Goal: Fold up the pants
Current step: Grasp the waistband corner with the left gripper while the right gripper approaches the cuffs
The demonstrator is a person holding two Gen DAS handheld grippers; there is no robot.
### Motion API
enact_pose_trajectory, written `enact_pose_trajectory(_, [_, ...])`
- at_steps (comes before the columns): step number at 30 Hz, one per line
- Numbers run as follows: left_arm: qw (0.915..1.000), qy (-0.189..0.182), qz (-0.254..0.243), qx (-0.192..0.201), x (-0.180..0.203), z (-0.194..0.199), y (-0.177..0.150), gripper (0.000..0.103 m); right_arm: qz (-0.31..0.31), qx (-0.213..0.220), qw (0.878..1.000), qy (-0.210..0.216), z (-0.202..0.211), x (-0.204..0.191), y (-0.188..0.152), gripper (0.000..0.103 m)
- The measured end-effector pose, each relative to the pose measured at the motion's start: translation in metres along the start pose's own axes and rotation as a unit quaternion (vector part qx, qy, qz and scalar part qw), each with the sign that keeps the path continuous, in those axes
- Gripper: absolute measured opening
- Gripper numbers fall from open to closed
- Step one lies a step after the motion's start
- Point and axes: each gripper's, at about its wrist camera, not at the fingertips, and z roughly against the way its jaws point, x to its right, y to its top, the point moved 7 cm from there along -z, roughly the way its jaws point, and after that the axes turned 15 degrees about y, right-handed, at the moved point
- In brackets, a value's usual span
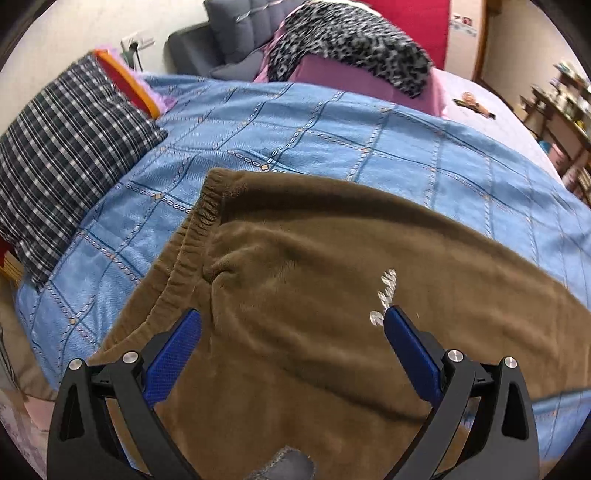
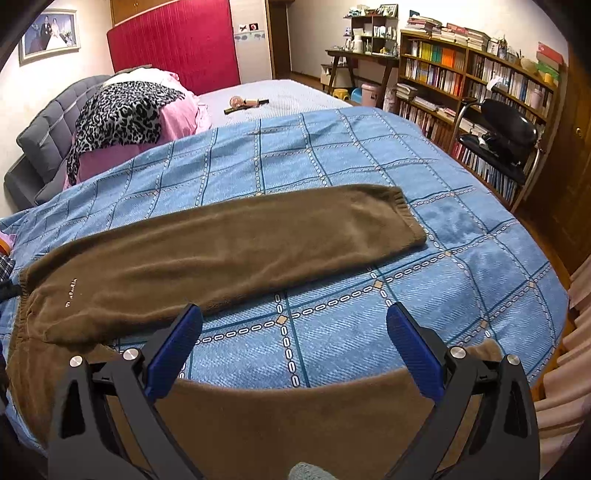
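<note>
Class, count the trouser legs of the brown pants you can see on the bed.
2. One leg lies flat across the blue blanket, cuff to the right; the other leg lies nearer, under the open right gripper, partly hidden.

— What stands along the far wall?

— A red panel [image 2: 173, 40] upright against a pale wall, a framed photo [image 2: 50, 35] to its left, a grey sofa [image 2: 40, 147] below.

— And on the right?

— A wooden bookcase [image 2: 476, 85] packed with books, a small desk [image 2: 358, 62] beside it, a black chair [image 2: 506, 136] in front.

— The bed?

— A blue checked blanket [image 2: 332, 177] covers it; a plaid pillow [image 1: 59, 162] lies at one end. The floor is brown wood [image 2: 543, 236].
</note>
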Motion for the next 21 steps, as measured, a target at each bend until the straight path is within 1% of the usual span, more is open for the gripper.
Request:
enact_pose_trajectory(1, [0.9999,0.004,0.007,-0.011,0.001,-0.011,0.008,0.098,-0.001,-0.003,1.000,0.000,-0.004,0.001,0.002,0.100])
enact_pose_trajectory(6, [0.9986,0.008,0.036,-0.036,0.006,-0.043,0.037,0.098,-0.008,-0.015,1.000,-0.001,-0.024,0.003,0.007,0.100])
enact_pose_trajectory(8, [0.9969,0.010,0.053,-0.057,0.008,-0.059,0.049,0.098,-0.011,-0.023,1.000,-0.002,-0.031,0.005,0.009,0.100])
enact_pose_trajectory(10, [0.9934,0.004,0.077,-0.085,0.011,-0.075,0.060,0.098,-0.015,-0.028,1.000,-0.002,-0.039,0.006,0.011,0.100])
enact_pose_trajectory(14, [0.9840,-0.001,0.127,-0.125,0.012,-0.099,0.079,0.098,-0.021,-0.041,0.999,-0.001,-0.055,0.011,0.012,0.100])
enact_pose_trajectory(16, [0.9809,-0.003,0.144,-0.131,0.015,-0.108,0.089,0.098,-0.023,-0.045,0.999,-0.002,-0.061,0.013,0.012,0.100])
enact_pose_trajectory(21, [0.9773,0.029,0.151,-0.146,0.025,-0.130,0.106,0.098,-0.035,-0.053,0.998,-0.003,-0.074,0.022,0.014,0.100])
